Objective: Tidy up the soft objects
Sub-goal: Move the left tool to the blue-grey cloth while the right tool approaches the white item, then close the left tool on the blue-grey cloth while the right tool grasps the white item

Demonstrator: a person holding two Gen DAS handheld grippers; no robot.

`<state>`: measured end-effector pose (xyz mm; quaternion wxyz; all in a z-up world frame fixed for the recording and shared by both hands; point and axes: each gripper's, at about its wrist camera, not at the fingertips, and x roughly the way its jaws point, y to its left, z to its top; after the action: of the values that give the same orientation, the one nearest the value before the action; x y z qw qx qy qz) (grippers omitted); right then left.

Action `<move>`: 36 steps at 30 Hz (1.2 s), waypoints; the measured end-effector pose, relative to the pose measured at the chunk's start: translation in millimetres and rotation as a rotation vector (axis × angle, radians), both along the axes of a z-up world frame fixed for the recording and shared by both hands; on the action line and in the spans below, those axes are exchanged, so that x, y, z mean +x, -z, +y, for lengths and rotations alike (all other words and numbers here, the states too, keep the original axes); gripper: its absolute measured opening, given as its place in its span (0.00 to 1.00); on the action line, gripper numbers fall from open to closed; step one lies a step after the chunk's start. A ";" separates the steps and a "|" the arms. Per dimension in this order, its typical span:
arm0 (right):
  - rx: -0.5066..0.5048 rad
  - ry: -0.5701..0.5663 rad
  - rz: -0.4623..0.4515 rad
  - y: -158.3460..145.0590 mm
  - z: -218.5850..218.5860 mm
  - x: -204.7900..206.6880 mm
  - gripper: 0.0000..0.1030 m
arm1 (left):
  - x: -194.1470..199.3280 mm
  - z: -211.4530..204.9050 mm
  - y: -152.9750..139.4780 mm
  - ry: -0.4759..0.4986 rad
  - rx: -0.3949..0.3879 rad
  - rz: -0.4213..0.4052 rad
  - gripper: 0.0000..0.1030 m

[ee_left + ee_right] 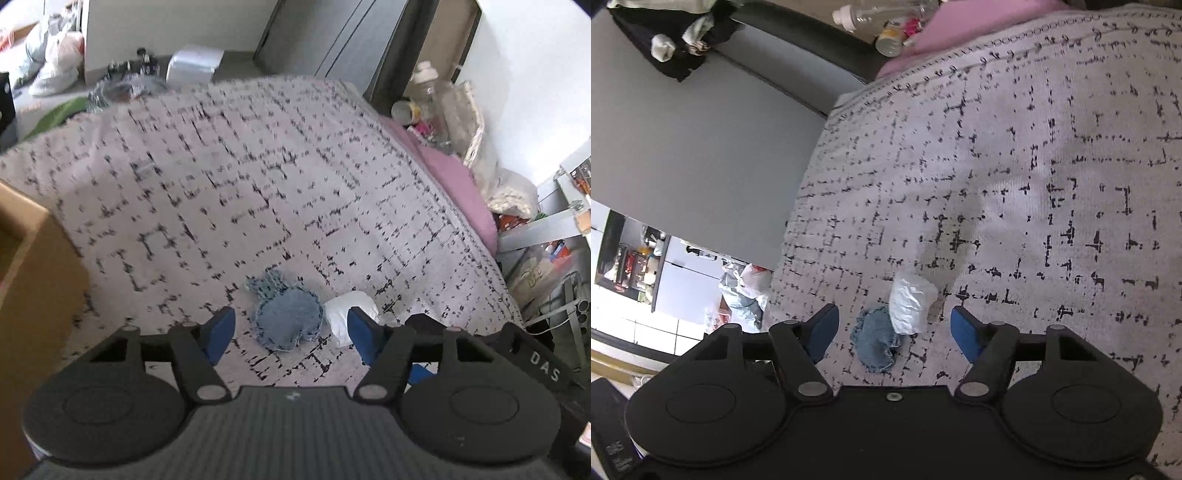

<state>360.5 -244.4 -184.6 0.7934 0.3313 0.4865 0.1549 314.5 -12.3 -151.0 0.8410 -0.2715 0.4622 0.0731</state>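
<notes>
1. We see a bed covered by a pale blanket (258, 177) with a broken black grid pattern; it fills most of both wrist views.
2. Two soft things lie on the blanket, touching each other: a blue denim piece (288, 321) with frayed edges and a white wad (351, 310) of crumpled fabric.
3. In the left wrist view the denim lies between the blue pads, nearer the left one, and the wad sits just beside it, partly hidden by the right pad (364, 338).
4. Our left gripper (291, 332) is spread wide above the blanket and holds nothing; we cannot tell whether its pads touch the cloth.
5. In the right wrist view the wad (912, 304) stands ahead of the denim (875, 341), overlapping its upper edge, and both fall between the pads.
6. Our right gripper (895, 330) is also spread wide and empty, with neither pad touching the two things.
7. A cardboard box (26, 280) stands at the left edge of the left view, against the blanket's side.
8. A pink sheet (461, 188) shows from under the blanket's right edge, and beyond it are a clear bottle (871, 13) and a small tin (888, 42).
9. Plastic bags (55, 59) lie on the floor past the bed's far end.
</notes>
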 end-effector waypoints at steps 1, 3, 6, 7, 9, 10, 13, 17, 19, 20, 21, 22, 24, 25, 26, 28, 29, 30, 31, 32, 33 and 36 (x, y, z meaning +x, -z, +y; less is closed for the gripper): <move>-0.002 0.003 0.009 2.7 0.0 1.4 0.64 | 4.0 -0.7 5.0 0.001 -0.009 0.007 0.64; 0.002 0.012 0.023 7.9 -0.8 4.5 0.64 | 11.9 -1.4 16.3 -0.001 -0.033 0.029 0.64; 0.008 0.032 0.036 14.2 -2.4 11.4 0.64 | 24.1 -3.0 31.7 0.002 -0.039 0.055 0.64; 0.019 0.041 0.041 16.2 -3.9 13.6 0.64 | 27.3 -3.3 35.0 0.001 -0.037 0.062 0.64; 0.024 0.054 0.042 18.4 -5.3 18.0 0.64 | 34.1 -2.3 41.1 0.005 -0.049 0.072 0.64; 0.021 0.055 0.041 19.4 -4.8 20.2 0.64 | 37.6 -2.8 44.6 0.007 -0.048 0.082 0.64; 0.023 0.045 0.057 25.8 0.4 26.2 0.64 | 44.1 -4.5 48.3 0.013 -0.033 0.080 0.64; 0.006 0.027 0.064 30.8 10.0 31.3 0.64 | 46.1 -1.0 53.5 -0.011 -0.061 0.082 0.61; 0.004 0.027 0.067 32.4 13.2 34.5 0.64 | 47.0 -0.5 53.2 -0.012 -0.040 0.090 0.49; 0.005 0.028 0.069 33.2 14.6 36.1 0.64 | 46.5 1.4 53.8 -0.020 -0.043 0.091 0.44; 0.005 0.029 0.070 34.3 16.0 37.3 0.64 | 45.3 3.9 54.4 -0.030 -0.051 0.090 0.39; 0.007 0.028 0.069 34.8 17.2 37.8 0.64 | 44.3 6.2 54.8 -0.040 -0.056 0.091 0.36; 0.007 0.025 0.069 35.1 19.6 38.3 0.64 | 42.7 9.2 55.1 -0.050 -0.066 0.089 0.33; 0.008 0.024 0.069 35.3 20.4 38.6 0.64 | 41.8 9.4 54.6 -0.050 -0.065 0.087 0.33; 0.010 0.024 0.068 35.7 20.7 39.4 0.62 | 41.6 8.7 53.6 -0.046 -0.060 0.084 0.32; 0.015 0.023 0.069 37.2 21.8 40.3 0.56 | 40.7 8.1 52.2 -0.037 -0.067 0.075 0.31; 0.017 0.020 0.073 38.6 22.8 41.1 0.50 | 40.4 8.3 52.3 -0.035 -0.074 0.074 0.30; 0.022 0.018 0.079 40.5 23.8 41.5 0.48 | 40.0 8.2 52.2 -0.035 -0.075 0.072 0.30; 0.027 0.019 0.082 42.5 24.7 41.6 0.45 | 39.3 8.1 52.0 -0.035 -0.074 0.070 0.29; 0.026 0.021 0.081 43.3 25.7 41.8 0.43 | 38.8 8.2 52.2 -0.036 -0.076 0.068 0.29; 0.023 0.021 0.078 43.9 26.3 41.9 0.41 | 38.4 8.4 52.6 -0.038 -0.078 0.067 0.29; 0.011 0.008 0.076 44.5 28.6 41.3 0.34 | 35.9 10.1 52.1 -0.046 -0.088 0.062 0.29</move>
<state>401.8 -215.8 -229.1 0.7733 0.3433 0.5139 0.1417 350.4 -2.2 -203.1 0.8117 -0.3163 0.4845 0.0802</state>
